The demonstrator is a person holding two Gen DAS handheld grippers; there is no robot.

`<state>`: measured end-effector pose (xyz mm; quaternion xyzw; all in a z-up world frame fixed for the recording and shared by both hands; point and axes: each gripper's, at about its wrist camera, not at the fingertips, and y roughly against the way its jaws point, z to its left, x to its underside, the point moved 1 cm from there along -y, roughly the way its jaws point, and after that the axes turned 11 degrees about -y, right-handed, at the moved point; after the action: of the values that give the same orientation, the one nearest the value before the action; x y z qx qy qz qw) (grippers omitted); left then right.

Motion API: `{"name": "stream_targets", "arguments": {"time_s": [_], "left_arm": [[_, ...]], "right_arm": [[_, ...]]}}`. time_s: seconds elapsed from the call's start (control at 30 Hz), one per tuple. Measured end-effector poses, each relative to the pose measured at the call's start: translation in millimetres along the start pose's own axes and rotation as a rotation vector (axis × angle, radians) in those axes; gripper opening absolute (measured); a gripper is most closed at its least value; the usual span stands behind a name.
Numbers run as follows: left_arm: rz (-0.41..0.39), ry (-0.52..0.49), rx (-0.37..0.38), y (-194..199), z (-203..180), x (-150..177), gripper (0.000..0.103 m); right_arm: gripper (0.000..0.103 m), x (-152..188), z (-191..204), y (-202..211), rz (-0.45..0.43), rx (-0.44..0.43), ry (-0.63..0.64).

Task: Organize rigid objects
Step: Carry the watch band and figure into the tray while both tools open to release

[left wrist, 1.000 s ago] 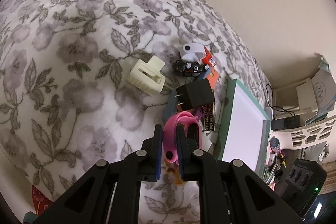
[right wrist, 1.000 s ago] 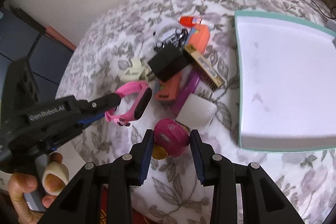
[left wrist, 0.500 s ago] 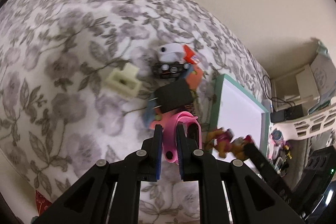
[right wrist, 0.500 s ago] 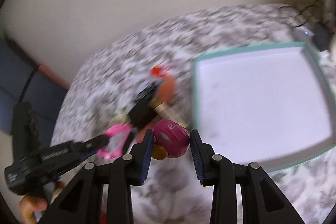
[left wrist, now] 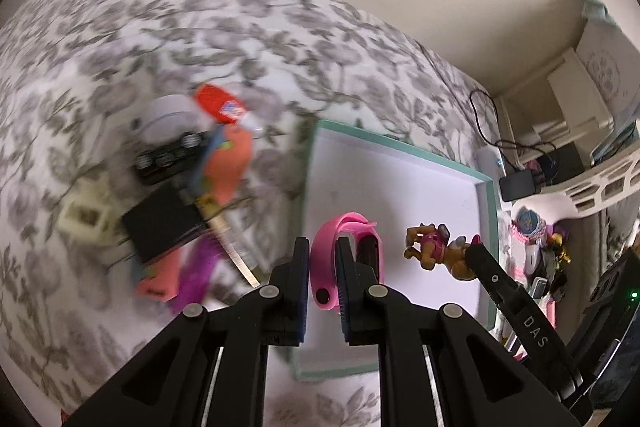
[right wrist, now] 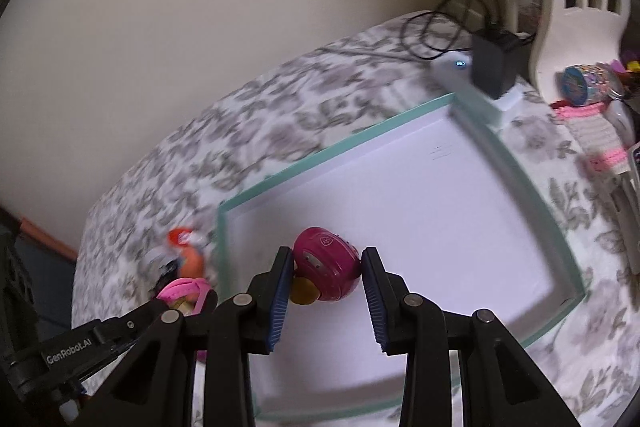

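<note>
My left gripper (left wrist: 323, 251) is shut on the strap of a pink smartwatch (left wrist: 360, 251), held over the near left part of a teal-rimmed white tray (left wrist: 400, 147). My right gripper (right wrist: 326, 263) is shut on a small toy dog figure with a magenta helmet (right wrist: 326, 269), held above the same tray (right wrist: 320, 157). In the left wrist view the toy figure (left wrist: 434, 253) hangs at the tip of the right gripper over the tray's right side. In the right wrist view the pink watch (right wrist: 184, 289) shows at lower left, in the left gripper.
A blurred pile lies left of the tray on the floral bedspread (left wrist: 120, 27): a black charger (left wrist: 164, 223), an orange item (left wrist: 228, 163), a red-capped tube (left wrist: 218, 103), a cream clip (left wrist: 80, 219). A white power strip with a black adapter (right wrist: 492, 63) sits beyond the tray. Cluttered shelves stand right.
Both grippers have swung from the pile over to the tray, carrying the watch and the toy figure. Both grips are unchanged.
</note>
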<state>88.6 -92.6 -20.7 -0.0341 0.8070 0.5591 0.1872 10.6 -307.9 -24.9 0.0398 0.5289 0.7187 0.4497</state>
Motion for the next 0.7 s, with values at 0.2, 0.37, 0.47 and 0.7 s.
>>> {"name": "stream_targets", "arguments": {"time_s": [0.2, 0.37, 0.47, 0.7], "left_arm": [[0.02, -0.035, 0.003, -31.5, -22.4, -12.7, 0.013], [0.017, -0.058, 0.003, -50.5, -33.8, -19.7, 0.013], [0.013, -0.066, 0.004, -58.0, -37.7, -22.7, 0.013], [0.037, -0.082, -0.005, -76.0, -38.2, -14.9, 0.013]], "right_arm": [[0.037, -22.0, -15.5, -4.2, -0.038, 0.003, -0.044], [0.037, -32.8, -18.5, -9.9, -0.055, -0.013, -0.052], [0.037, -36.1, -21.4, -13.7, -0.058, -0.017, -0.056], [0.037, -36.5, -36.8, -23.3, -0.031, -0.006, -0.101]]}}
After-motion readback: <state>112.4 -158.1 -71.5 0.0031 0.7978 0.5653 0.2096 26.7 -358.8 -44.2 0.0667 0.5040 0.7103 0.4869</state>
